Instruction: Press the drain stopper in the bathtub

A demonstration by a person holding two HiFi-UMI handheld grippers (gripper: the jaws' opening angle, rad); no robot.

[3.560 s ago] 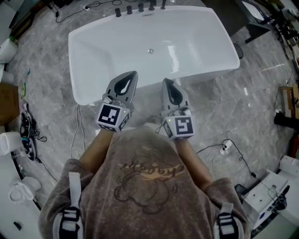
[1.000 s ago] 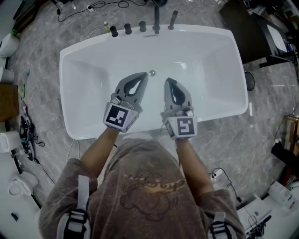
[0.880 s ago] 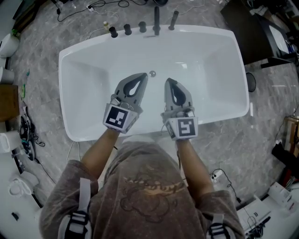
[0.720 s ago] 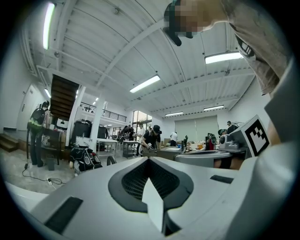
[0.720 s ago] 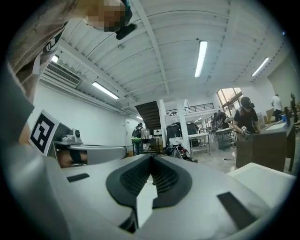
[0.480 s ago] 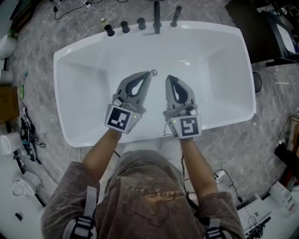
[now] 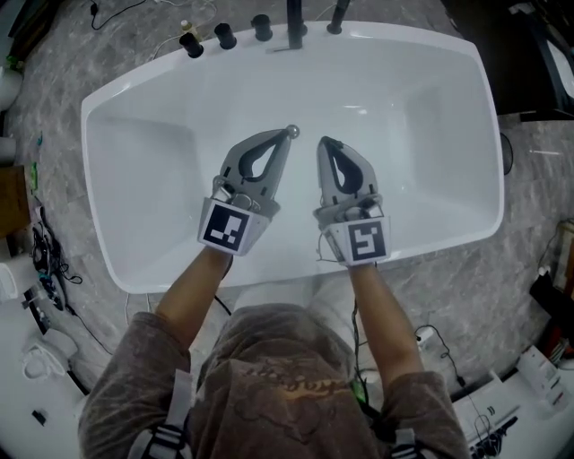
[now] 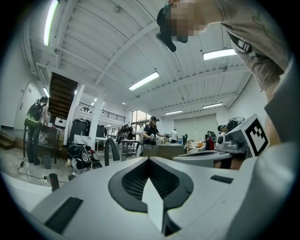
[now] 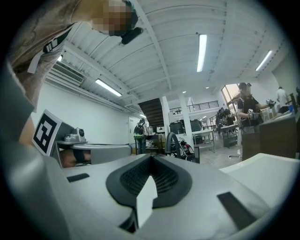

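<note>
The white bathtub (image 7: 89, 170) fills the upper half of the head view. Its small chrome drain stopper (image 7: 292, 132) sits on the tub floor near the far wall. My left gripper (image 7: 285, 136) hangs over the tub, shut, its tip right beside the stopper; whether they touch I cannot tell. My right gripper (image 7: 324, 142) is shut too, a little to the right of the stopper. In the left gripper view the left gripper's (image 8: 149, 159) jaws meet with nothing between them. The right gripper (image 9: 151, 157) looks the same in its own view. Neither gripper view shows the stopper.
Black tap knobs (image 7: 224, 36) and a spout (image 7: 294, 20) line the tub's far rim. Cables (image 7: 47, 255) lie on the grey marble floor at left; white equipment (image 7: 538, 368) stands at lower right, dark furniture (image 7: 529, 54) at upper right. People stand in the hall behind.
I have stepped up to the tub and both shut grippers have moved forward over it. The left tip now reaches the drain stopper; it was short of it before.
</note>
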